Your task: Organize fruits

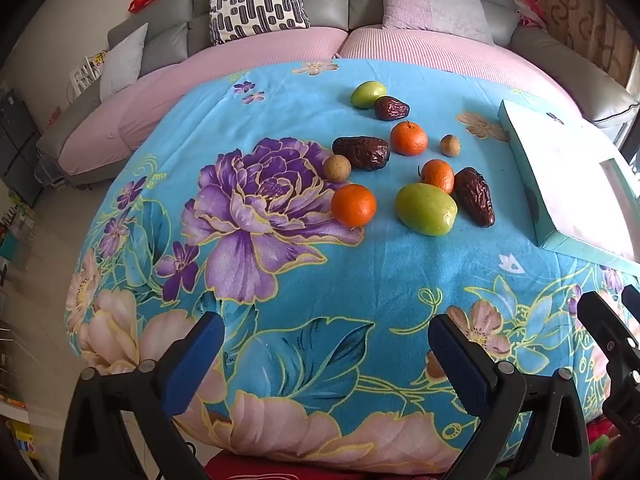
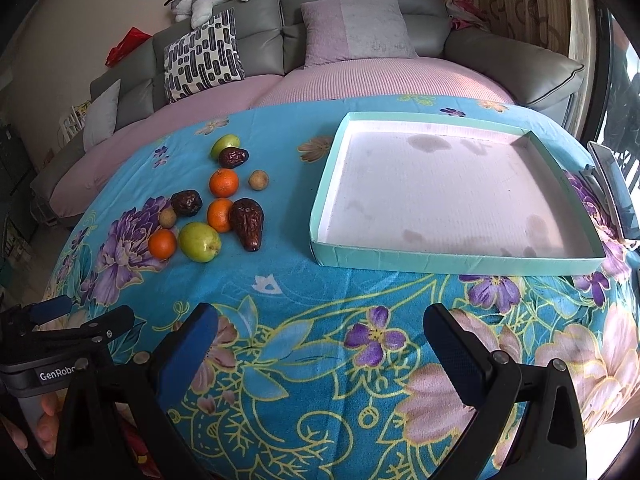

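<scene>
Both tools are held low over the near edge of the floral blanket, well short of the fruit. The left gripper is seen with fingers spread wide and nothing between them; the right gripper likewise, fingers apart and empty.

The fruit is clustered on the blanket, left of the shallow teal tray, which is empty apart from stains. Nearest row in the left wrist view: a mandarin, a green fruit and a wrinkled dark date; the green fruit appears to touch the date. Further back lie two more mandarins, two dates, two small brown round fruits and a second green fruit.

Judgement: no piece is yet moved; the first pick is in hand. The near mandarin stands free of its neighbours and is best taken first, approached from above with the fingers straddling its widest part. A gentle squeeze is advised, since round fruit may roll on the soft blanket.
</scene>
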The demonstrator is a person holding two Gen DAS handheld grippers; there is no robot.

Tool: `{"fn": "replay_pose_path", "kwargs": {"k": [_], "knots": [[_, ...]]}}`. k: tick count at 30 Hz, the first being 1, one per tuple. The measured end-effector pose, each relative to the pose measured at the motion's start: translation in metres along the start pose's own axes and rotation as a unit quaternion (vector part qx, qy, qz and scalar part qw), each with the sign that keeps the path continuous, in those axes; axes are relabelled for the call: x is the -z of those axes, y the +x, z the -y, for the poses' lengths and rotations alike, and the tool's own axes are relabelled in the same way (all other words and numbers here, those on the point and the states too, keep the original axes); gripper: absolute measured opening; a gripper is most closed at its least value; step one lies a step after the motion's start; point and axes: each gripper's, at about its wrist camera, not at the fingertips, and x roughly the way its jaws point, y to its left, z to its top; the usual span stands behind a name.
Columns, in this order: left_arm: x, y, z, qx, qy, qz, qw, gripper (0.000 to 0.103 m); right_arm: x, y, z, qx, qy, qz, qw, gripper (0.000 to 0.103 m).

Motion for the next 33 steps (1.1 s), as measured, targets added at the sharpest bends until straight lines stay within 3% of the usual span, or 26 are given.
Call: {"fn": "replay_pose_path", "kwargs": {"k": [10, 17, 33], "knots": [[0.0002, 0.0000, 0.0002, 0.000, 0.001, 0.000, 1.0000, 0.103, 0.0007, 0.0009, 0.0002, -0.003, 0.002, 0.007, 1.000, 0.102], [0.0005, 0.0002, 0.0001, 0.000, 0.001, 0.000, 1.0000, 0.103, 0.0021, 0.0000, 0.0014, -0.013, 0.007, 0.038, 0.999, 0.102], [0.0011, -0.0001, -0.0004, -0.008, 0.007, 0.001, 0.9999, 0.103, 0.0009, -0.0011, 0.0018, -0.015, 0.012, 0.036, 0.999, 0.102]]}}
